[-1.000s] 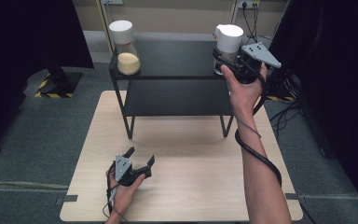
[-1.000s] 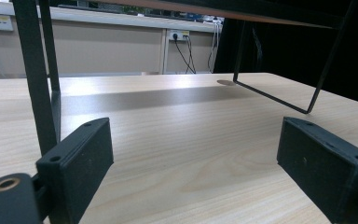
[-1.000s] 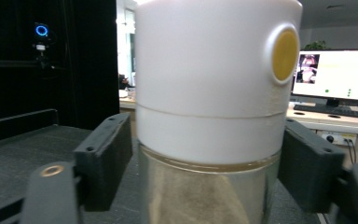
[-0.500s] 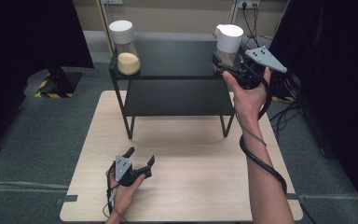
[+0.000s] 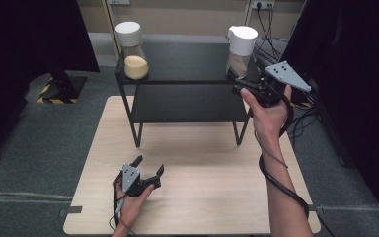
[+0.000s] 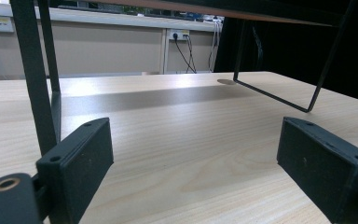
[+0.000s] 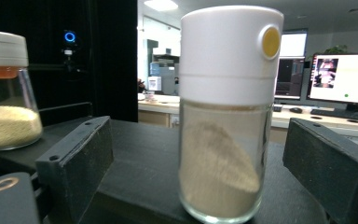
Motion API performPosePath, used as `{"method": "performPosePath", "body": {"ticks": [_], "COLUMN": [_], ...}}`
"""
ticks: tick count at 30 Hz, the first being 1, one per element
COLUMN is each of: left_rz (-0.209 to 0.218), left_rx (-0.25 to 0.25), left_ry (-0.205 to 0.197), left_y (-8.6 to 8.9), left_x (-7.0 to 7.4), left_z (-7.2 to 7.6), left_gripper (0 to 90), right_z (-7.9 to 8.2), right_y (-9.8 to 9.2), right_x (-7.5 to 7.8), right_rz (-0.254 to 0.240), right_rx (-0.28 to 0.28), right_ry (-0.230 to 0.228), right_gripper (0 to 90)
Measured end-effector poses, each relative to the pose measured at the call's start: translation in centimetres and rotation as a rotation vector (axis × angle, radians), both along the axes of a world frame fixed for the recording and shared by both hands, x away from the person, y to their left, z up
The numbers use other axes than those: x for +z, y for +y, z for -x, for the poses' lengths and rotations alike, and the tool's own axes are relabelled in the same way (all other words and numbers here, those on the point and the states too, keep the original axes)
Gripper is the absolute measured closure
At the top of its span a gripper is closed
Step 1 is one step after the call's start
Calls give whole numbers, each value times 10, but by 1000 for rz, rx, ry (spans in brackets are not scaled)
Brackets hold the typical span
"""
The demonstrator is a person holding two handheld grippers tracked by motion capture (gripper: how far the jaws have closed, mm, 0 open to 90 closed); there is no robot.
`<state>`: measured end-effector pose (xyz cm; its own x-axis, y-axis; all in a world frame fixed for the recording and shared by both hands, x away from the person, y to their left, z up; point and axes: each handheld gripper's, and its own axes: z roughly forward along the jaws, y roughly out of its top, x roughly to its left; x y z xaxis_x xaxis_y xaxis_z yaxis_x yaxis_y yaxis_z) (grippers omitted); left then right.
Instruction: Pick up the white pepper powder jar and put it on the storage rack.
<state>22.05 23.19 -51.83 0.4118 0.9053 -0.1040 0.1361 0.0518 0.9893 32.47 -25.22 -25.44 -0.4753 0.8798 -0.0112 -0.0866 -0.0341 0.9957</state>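
Observation:
A glass jar with a tall white lid (image 5: 241, 49) and pale powder inside stands upright on the right end of the black rack's top shelf (image 5: 187, 64). My right gripper (image 5: 236, 83) sits just in front of it, level with its base. In the right gripper view the jar (image 7: 223, 140) stands between the jaws of the right gripper (image 7: 198, 144). Those jaws have just been opening, and a gap shows on the left side. My left gripper (image 5: 149, 165) rests open on the wooden table (image 5: 202, 197) with nothing between its jaws (image 6: 193, 144).
A second jar with yellow grains (image 5: 132, 52) stands at the left end of the top shelf, and the same jar of grains (image 7: 7, 102) is seen at the left of the right gripper view. The rack's legs (image 6: 32, 84) stand on the table's far half. Dark curtains flank both sides.
My right gripper has opened off the white-lidded jar and drawn back a little to the right and down. The jar stays on the shelf. The left gripper has not moved.

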Motion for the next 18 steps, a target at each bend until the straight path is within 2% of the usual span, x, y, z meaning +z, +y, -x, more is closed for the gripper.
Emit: {"method": "performPosePath", "body": {"ticks": [18], "left_rz": [0], "left_rx": [1], "left_ry": [-1], "left_y": [0], "left_x": [0], "left_z": [0], "left_gripper": [100], "right_z": [21], "right_y": [-6], "right_x": [-28], "right_rz": [37], "right_rx": [39], "right_ry": [12], "right_gripper": [84]}}
